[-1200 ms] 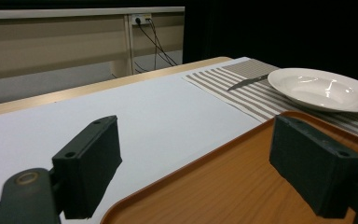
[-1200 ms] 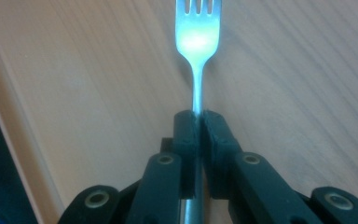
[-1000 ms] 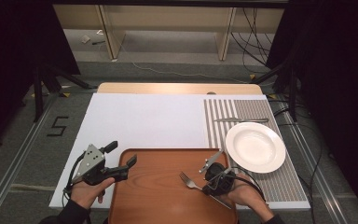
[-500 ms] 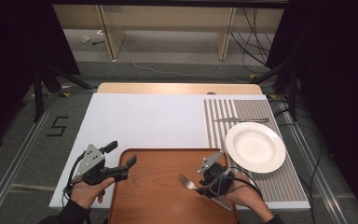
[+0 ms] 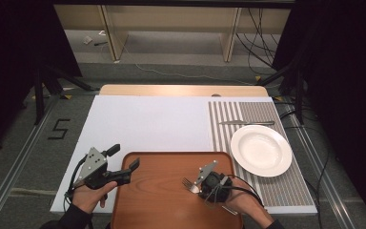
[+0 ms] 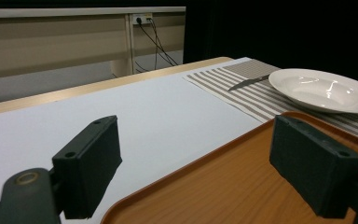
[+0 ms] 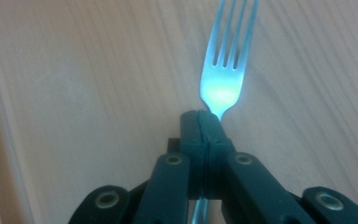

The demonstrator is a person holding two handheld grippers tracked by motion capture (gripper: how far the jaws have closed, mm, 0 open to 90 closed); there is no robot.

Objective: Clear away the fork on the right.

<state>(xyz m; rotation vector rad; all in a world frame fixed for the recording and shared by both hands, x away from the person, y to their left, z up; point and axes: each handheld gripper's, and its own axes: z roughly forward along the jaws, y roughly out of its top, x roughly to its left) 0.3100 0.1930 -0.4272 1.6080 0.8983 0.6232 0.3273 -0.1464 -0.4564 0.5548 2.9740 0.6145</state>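
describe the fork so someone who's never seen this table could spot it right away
Find the brown wooden tray at the table's near edge. On its right side the right gripper is shut on the neck of a silver fork. The other cutlery, a knife, lies beyond the white plate.

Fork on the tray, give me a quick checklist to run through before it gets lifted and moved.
1. Right tongs shut on the fork; they have just been closing: ok.
2. Grip sits at the neck below the tines, handle running back under the tongs: ok.
3. Fork off the wooden tray: cannot tell.
4. Left tongs open with nothing between them, over the tray's left edge, apart from the fork: ok.
5. White plate holds nothing, on the striped mat: ok.
6. Knife lies beyond the plate, clear of a path from the tray: ok.
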